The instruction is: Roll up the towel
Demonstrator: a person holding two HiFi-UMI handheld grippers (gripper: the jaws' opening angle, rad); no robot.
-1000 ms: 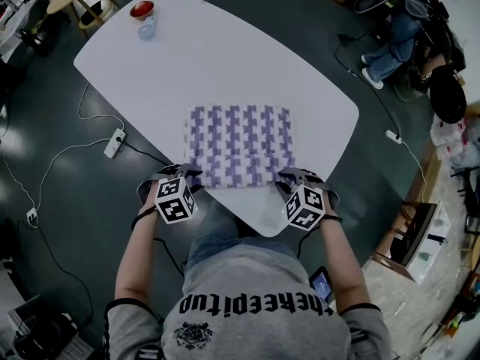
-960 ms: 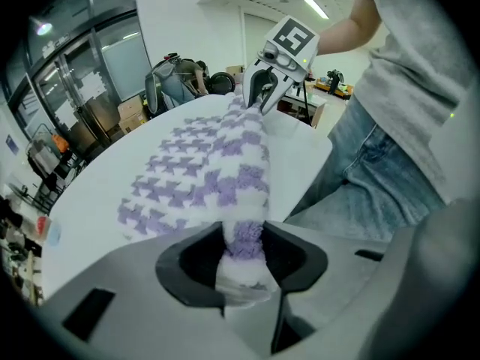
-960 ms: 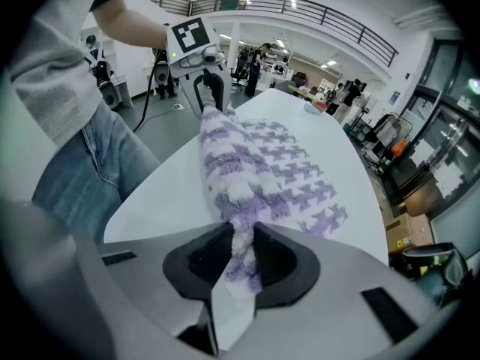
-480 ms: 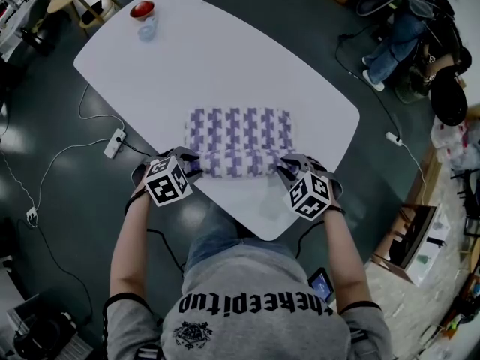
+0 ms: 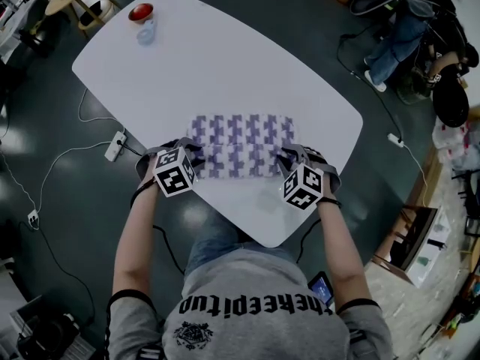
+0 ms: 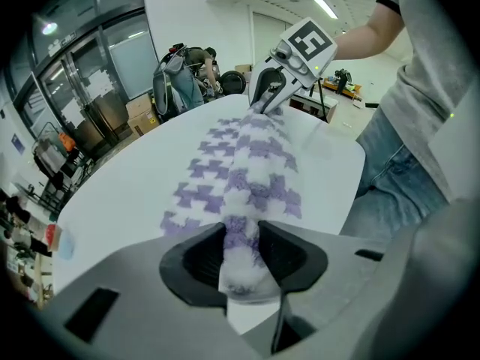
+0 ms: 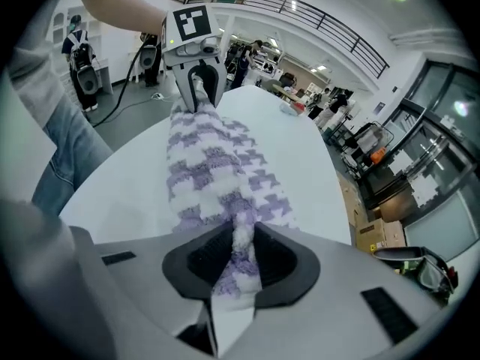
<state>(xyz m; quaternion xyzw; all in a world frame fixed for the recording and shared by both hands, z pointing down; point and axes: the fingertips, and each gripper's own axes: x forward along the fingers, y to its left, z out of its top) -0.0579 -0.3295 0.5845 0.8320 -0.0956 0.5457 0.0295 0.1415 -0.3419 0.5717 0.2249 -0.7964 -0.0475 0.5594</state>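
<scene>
Left tool [image 6: 241, 252] and right tool [image 7: 241, 255] each clenched on one end of the towel [image 5: 244, 137] fold, near side of bench [image 5: 225, 58]. Risk: uneven advance skews the roll (or plush slips a pinch and it slackens).

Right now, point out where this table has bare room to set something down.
The widest bare patch lies between the towel and the red bowl at the far corner. A smaller strip of table runs along the near edge. It is crowded where the left gripper and right gripper clamp the towel's ends.
</scene>
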